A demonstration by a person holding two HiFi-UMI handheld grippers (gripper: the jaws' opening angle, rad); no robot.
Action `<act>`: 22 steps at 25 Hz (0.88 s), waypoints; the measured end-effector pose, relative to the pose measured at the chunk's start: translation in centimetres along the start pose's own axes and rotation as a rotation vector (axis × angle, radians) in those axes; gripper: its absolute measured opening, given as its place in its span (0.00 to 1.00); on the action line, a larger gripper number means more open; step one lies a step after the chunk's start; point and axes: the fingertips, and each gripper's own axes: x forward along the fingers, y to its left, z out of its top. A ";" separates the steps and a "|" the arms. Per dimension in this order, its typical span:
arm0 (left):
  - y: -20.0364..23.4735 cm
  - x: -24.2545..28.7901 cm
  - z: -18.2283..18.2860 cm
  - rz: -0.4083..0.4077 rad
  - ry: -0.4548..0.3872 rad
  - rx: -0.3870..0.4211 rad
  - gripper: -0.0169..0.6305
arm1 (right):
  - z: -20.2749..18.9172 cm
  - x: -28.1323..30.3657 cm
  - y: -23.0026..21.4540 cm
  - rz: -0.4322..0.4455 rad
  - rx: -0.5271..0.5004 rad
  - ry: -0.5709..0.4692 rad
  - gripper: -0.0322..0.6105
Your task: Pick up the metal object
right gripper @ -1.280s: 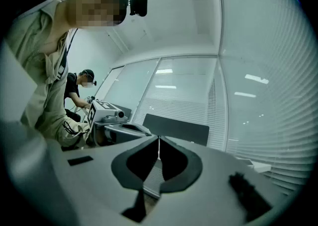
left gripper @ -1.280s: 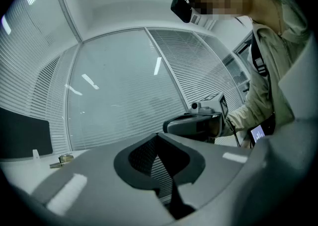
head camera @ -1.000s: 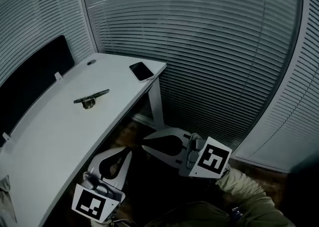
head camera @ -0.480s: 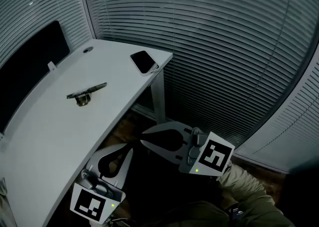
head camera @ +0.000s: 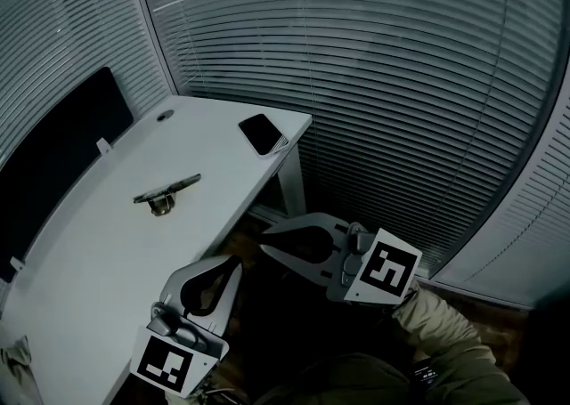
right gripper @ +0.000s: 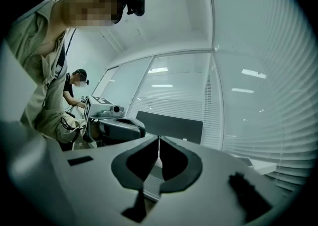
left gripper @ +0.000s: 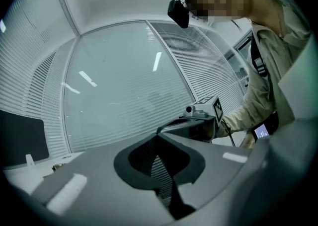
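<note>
Heads up, both your tools are closed tight with nothing in them, so one has to open first. The metal object (head camera: 166, 190) lies flat on the desk (head camera: 80, 261), well apart from the phone (head camera: 263, 133) on the side nearer you, with its long axis running roughly toward the phone. Your left gripper (head camera: 232, 263) looks like the closer one (the right gripper (head camera: 265, 249) hangs off the desk edge, below the phone), so I'd reach with the left, jaws set across the bar.
</note>
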 end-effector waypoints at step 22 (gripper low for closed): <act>13.3 -3.2 1.1 0.159 0.173 0.222 0.04 | -0.7 10.7 0.8 0.104 -0.116 0.087 0.06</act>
